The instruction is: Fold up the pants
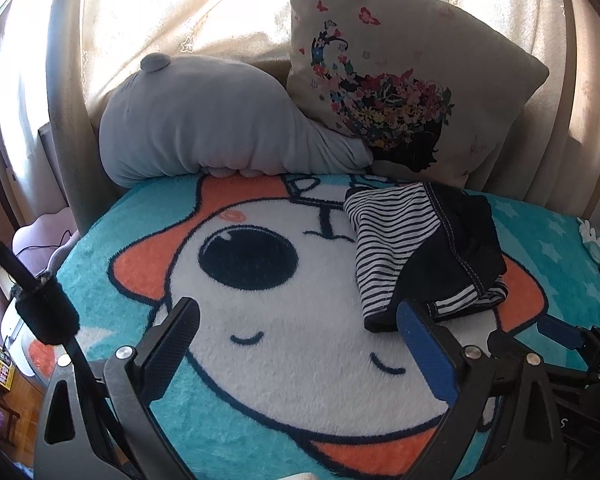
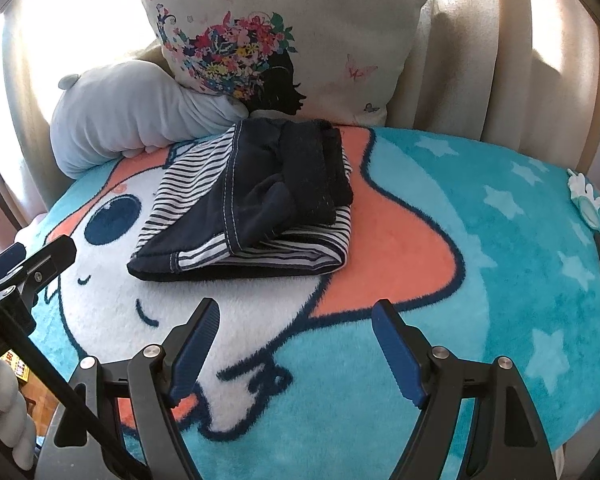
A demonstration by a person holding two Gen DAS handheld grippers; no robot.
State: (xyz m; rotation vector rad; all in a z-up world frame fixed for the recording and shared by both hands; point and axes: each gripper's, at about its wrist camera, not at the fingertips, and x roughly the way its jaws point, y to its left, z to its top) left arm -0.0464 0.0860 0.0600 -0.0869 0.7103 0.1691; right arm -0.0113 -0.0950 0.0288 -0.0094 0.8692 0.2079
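Observation:
The pants (image 2: 252,204) are dark navy with a navy-and-white striped lining. They lie as a folded bundle on the cartoon blanket (image 2: 480,248), in the middle of the right wrist view and at the right of the left wrist view (image 1: 424,256). My left gripper (image 1: 300,328) is open and empty, just in front and left of the bundle. My right gripper (image 2: 296,320) is open and empty, a short way in front of the bundle. The left gripper also shows at the left edge of the right wrist view (image 2: 32,260).
A grey plush pillow (image 1: 204,128) and a cream cushion with a floral print (image 1: 400,80) stand behind the pants against cream curtains (image 1: 172,20). The turquoise blanket with white stars spreads to the right (image 2: 540,280). The bed edge drops off at the left (image 1: 28,272).

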